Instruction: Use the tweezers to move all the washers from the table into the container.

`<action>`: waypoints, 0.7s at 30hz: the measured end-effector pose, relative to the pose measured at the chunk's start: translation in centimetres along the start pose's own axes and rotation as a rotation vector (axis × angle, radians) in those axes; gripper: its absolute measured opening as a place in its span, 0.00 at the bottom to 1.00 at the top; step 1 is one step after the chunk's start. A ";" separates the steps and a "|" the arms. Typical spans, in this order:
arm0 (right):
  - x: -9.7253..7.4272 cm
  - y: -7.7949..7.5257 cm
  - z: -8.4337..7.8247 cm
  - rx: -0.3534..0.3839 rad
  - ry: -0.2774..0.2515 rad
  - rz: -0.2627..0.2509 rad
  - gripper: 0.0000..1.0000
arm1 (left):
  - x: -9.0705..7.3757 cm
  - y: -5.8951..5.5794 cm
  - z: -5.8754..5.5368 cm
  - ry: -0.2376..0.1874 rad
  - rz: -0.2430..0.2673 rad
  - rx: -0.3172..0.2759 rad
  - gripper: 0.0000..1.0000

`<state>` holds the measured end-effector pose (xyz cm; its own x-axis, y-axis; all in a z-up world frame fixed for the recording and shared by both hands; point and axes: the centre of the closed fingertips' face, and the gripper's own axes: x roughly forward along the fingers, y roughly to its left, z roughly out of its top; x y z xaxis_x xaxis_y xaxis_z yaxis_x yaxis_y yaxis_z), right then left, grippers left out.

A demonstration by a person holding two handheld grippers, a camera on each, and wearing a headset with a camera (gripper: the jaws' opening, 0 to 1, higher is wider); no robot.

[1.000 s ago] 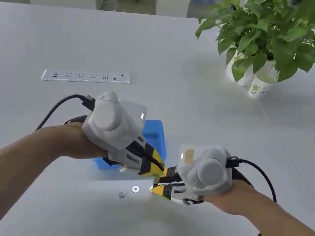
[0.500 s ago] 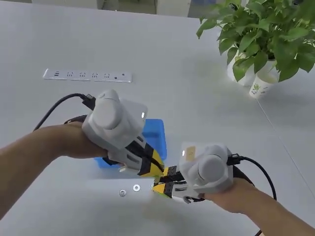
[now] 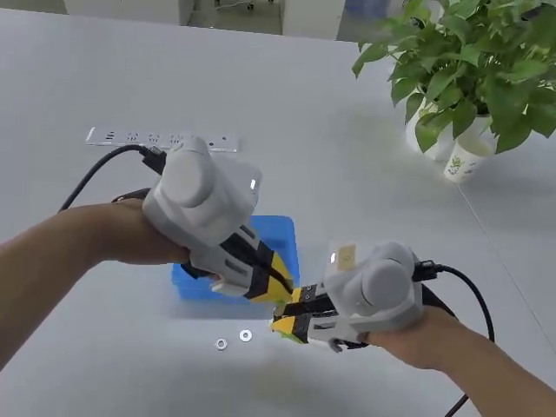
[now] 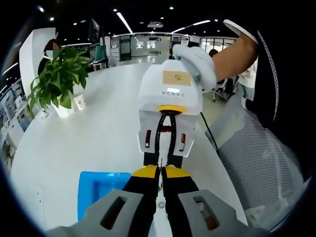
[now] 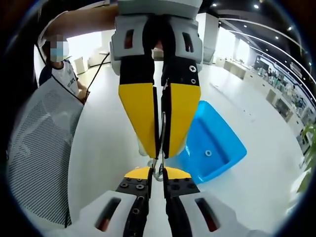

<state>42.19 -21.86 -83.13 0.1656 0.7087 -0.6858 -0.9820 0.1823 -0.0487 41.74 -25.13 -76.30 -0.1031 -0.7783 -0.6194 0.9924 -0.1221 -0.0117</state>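
A wide white table [image 3: 347,156] runs across an open-plan office, carrying a white power strip [image 3: 148,139] and a leafy potted plant [image 3: 469,78] with a paper cup [image 3: 460,161] just beside its pot. Strip lights and spotlights [image 4: 126,22] line the dark ceiling, and a grey mesh office chair [image 4: 252,163] stands at the table's edge.

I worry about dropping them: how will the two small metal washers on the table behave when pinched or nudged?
Probably light: the small silvery ring washers are thin. Lying flat on the smooth grey table, they'd likely slide rather than roll. Smooth metal may slip from the thin metal tweezers.
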 end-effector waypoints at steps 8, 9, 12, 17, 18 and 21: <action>-1.0 -1.5 2.0 -0.027 -0.010 -0.023 0.11 | -1.6 1.1 1.6 -0.003 0.032 -0.003 0.06; -1.0 -1.7 2.2 -0.032 -0.011 -0.025 0.11 | -1.9 1.3 1.7 0.002 0.038 0.000 0.06; -1.2 -2.6 3.0 -0.041 -0.020 -0.031 0.11 | -2.6 2.0 2.1 0.015 0.054 0.011 0.06; -1.0 -4.1 4.6 -0.076 -0.028 -0.044 0.11 | -3.7 3.4 2.4 0.023 0.079 0.017 0.06; -1.0 -4.2 4.7 -0.079 -0.028 -0.043 0.11 | -3.7 3.5 2.4 0.024 0.082 0.018 0.06; -0.4 -5.5 5.3 -0.095 -0.033 -0.047 0.11 | -4.4 4.6 2.0 0.037 0.104 0.026 0.06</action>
<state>47.97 -19.53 -78.67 0.2129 0.7235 -0.6567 -0.9770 0.1513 -0.1501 46.63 -23.52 -72.07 0.0031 -0.7642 -0.6449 0.9955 -0.0586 0.0743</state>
